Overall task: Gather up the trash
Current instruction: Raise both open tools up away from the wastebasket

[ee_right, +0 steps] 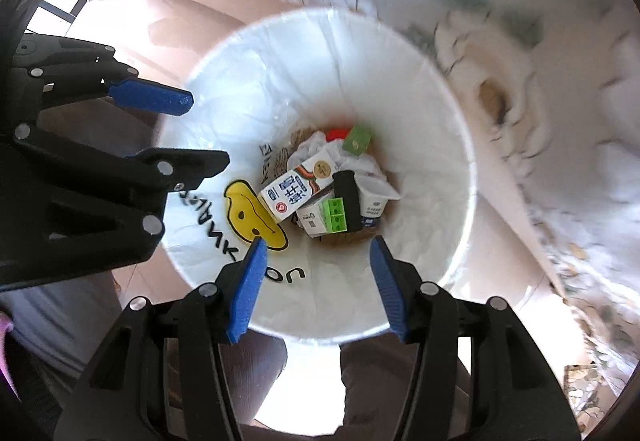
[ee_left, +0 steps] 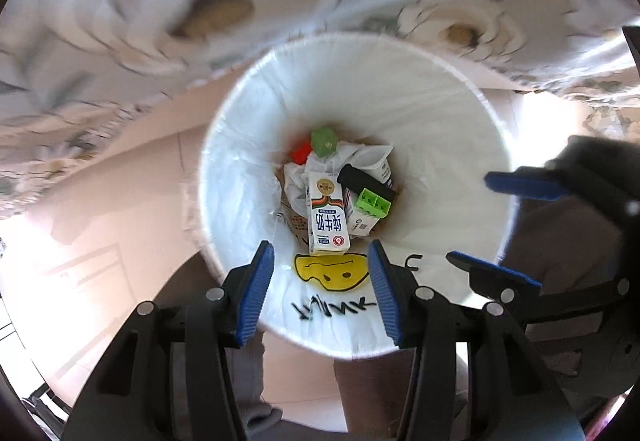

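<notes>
A: What are we looking at here?

B: Both cameras are looking straight down into a white bin (ee_left: 452, 129) lined with a plastic bag (ee_left: 240, 201) that is showing a yellow smiley face (ee_left: 330, 273) and black lettering on its near inner wall.

A: And where is the trash sitting?

B: It is all lying at the bottom of the bin. A white milk carton (ee_left: 326, 219) is resting on top, with a second, smaller carton (ee_left: 360, 221) just beside it. A bright green block (ee_left: 374, 203) and a black bar (ee_left: 366, 183) are lying across that smaller carton. A white cup (ee_left: 378, 161) is tilting behind them, crumpled white paper (ee_left: 316, 165) is bunching around it, and a green cap (ee_left: 324, 139) and something red (ee_left: 300, 153) are peeking out at the far side.

A: What are the grippers doing?

B: The left gripper (ee_left: 322, 293) is hanging over the near rim with its blue pads (ee_left: 256, 297) standing apart and nothing between them. The right gripper (ee_right: 316, 285) is hanging just beside it, also parted and empty.

A: Anything else in view?

B: A flowered cloth (ee_left: 160, 13) is hanging beyond the bin, blurred, and the person's trouser legs (ee_right: 384, 381) are showing below, on a pale floor (ee_left: 120, 201)
</notes>
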{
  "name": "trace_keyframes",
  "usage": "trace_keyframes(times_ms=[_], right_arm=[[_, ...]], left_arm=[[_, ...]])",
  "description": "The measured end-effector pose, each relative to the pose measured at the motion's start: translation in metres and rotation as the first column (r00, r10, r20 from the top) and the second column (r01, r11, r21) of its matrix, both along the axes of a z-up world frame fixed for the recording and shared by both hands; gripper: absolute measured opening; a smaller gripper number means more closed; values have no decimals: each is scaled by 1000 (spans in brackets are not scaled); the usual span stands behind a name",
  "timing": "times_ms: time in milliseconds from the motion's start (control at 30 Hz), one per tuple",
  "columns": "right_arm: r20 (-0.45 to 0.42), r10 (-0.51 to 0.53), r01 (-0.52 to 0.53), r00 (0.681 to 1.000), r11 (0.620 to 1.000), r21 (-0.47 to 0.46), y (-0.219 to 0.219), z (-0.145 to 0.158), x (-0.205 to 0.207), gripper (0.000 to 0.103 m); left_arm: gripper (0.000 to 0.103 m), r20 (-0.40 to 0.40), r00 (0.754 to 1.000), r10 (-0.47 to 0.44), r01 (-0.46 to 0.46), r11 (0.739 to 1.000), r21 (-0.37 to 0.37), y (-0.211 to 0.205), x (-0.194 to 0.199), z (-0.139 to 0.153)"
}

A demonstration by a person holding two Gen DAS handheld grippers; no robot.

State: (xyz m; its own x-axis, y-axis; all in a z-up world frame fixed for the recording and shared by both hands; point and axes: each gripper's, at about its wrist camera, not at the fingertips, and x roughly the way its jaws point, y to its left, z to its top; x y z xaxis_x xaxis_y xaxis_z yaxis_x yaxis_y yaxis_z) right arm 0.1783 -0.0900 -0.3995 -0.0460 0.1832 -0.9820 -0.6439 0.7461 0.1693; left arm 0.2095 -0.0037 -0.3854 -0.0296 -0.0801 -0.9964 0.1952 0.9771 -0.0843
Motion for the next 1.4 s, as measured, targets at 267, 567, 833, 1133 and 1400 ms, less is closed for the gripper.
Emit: trace_keyframes(times_ms=[267, 567, 833, 1133, 1400], right_arm=[[120, 13, -14, 993, 1000, 4, -9, 68, -13, 62], [213, -70, 55, 974, 996, 76, -37, 158, -26, 71], [315, -129, 74, 940, 981, 181, -59, 242, -63, 79], [467, -212, 103, 858, 963, 249, -81, 321, -123, 85], [614, -239, 123, 752, 966, 226, -80, 359, -177, 85]], left_arm=[[51, 103, 995, -6, 6, 1000, 1, 1, -15, 74], [66, 313, 949, -46, 26, 997, 67, -2, -41, 168], [87, 496, 865, -84, 62, 996, 61, -6, -85, 250], [93, 639, 765, -85, 42, 996, 82, -9, -137, 319], [94, 714, 699, -45, -12, 997, 75, -4, -181, 356]])
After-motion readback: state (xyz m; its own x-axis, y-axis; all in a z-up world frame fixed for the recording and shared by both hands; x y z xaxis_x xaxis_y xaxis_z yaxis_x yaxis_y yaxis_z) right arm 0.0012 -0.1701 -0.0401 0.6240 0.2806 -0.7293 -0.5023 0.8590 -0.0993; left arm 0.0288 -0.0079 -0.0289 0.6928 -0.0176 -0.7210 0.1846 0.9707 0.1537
